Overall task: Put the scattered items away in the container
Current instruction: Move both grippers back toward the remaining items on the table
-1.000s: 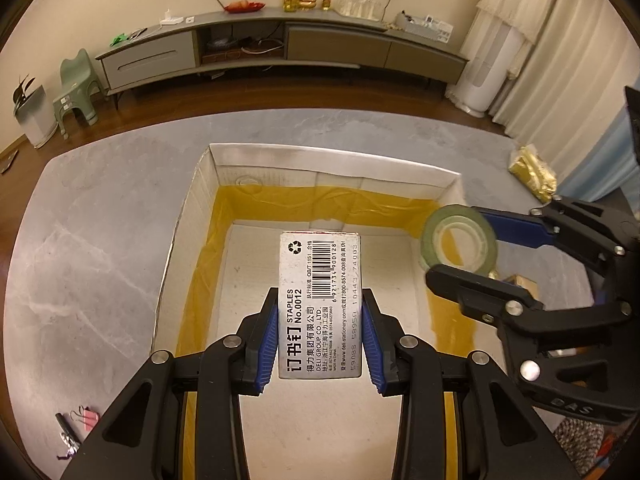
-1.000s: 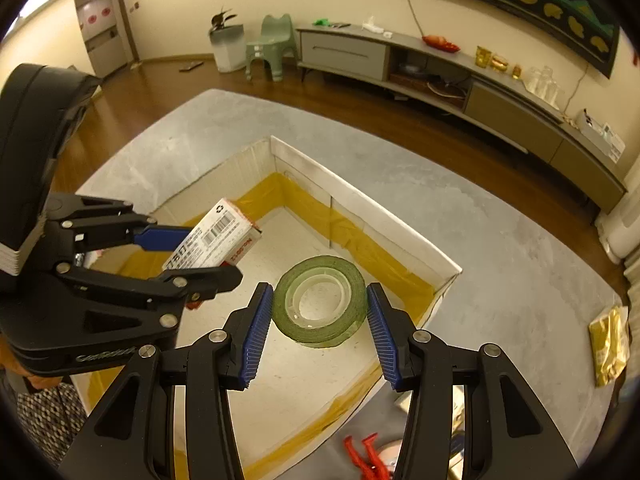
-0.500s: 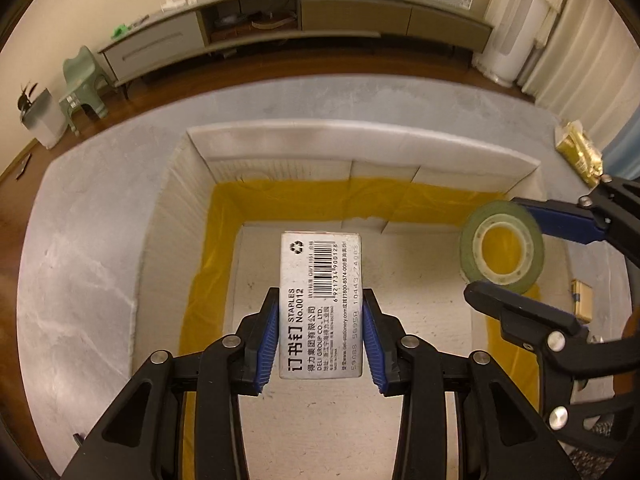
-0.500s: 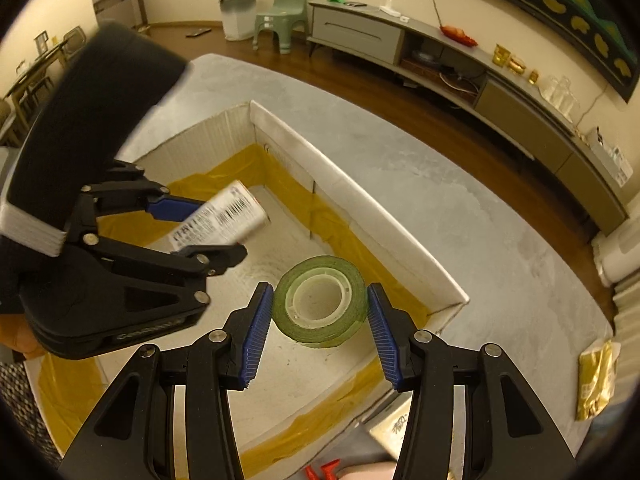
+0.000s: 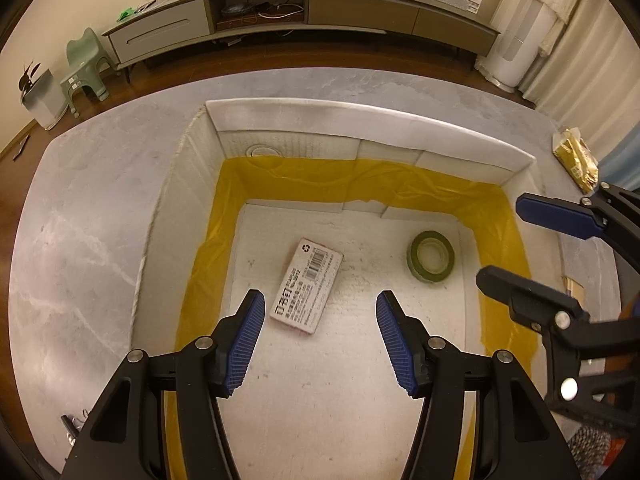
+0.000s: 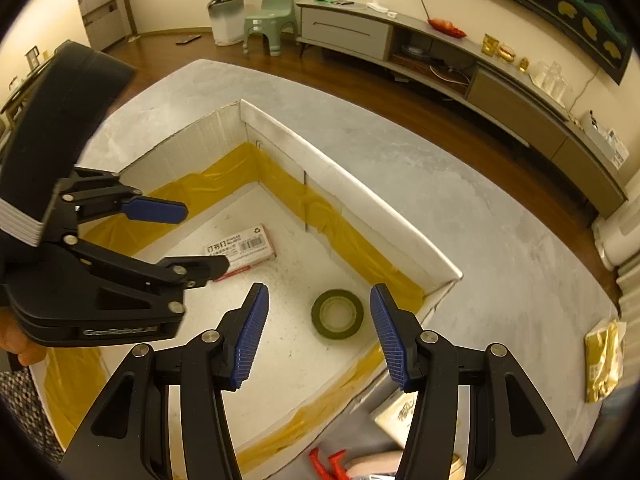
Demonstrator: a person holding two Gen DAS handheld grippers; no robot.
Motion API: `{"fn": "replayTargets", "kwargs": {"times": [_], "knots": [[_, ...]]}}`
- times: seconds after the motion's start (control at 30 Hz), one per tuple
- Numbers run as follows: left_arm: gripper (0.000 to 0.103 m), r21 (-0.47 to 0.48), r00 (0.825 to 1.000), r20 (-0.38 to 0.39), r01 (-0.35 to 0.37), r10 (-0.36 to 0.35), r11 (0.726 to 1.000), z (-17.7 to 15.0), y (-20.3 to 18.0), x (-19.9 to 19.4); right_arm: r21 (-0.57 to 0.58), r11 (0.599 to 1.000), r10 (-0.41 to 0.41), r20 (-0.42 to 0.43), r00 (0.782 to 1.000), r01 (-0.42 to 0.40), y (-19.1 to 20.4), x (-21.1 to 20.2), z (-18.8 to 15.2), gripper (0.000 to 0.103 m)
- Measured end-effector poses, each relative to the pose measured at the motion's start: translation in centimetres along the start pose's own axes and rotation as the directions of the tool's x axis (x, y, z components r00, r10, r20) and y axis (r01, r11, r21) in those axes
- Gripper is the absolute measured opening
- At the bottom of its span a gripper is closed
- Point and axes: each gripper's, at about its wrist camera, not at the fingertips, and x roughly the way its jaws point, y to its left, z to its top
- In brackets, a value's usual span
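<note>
A white cardboard box [image 5: 360,114] [image 6: 360,196] with yellow tape lining its inside walls sits on the grey table. On its floor lie a staples box [image 5: 308,292] [image 6: 242,249] and a green tape roll [image 5: 431,256] [image 6: 338,314]. Above the box floor my left gripper [image 5: 320,340] [image 6: 192,236] hangs open, with the staples box just beyond its fingertips. My right gripper [image 6: 318,332] [image 5: 532,244] is open too, over the tape roll, with nothing between its pads.
A gold foil packet [image 5: 576,156] [image 6: 602,356] lies on the table right of the box. Near the box's front corner are a red clip [image 6: 328,462] and a pale packet [image 6: 400,414]. A low TV cabinet [image 5: 304,12] and a green stool [image 5: 86,66] stand beyond the table.
Both grippers opened. The staples box dropped from the left gripper and the tape roll from the right gripper onto the box floor.
</note>
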Motion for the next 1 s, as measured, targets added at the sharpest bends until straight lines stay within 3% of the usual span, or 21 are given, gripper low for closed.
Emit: {"fn": "replayTargets", "kwargs": {"times": [0.5,1.0], "knots": [[0.059,0.098,0.995,0.098,-0.014,0.005,0.995,-5.3,-3.4,-7.3,0.010,0.998,0.059,0.036,0.998,-0.060,3.9,-5.9,-5.1,0.056],[0.059,0.209,0.974,0.226,-0.050,0.001,0.977,-12.4,-7.9,-14.6,0.008,0.998,0.060,0.149,0.987,-0.062,7.5,-13.4,-11.3,0.056]]}}
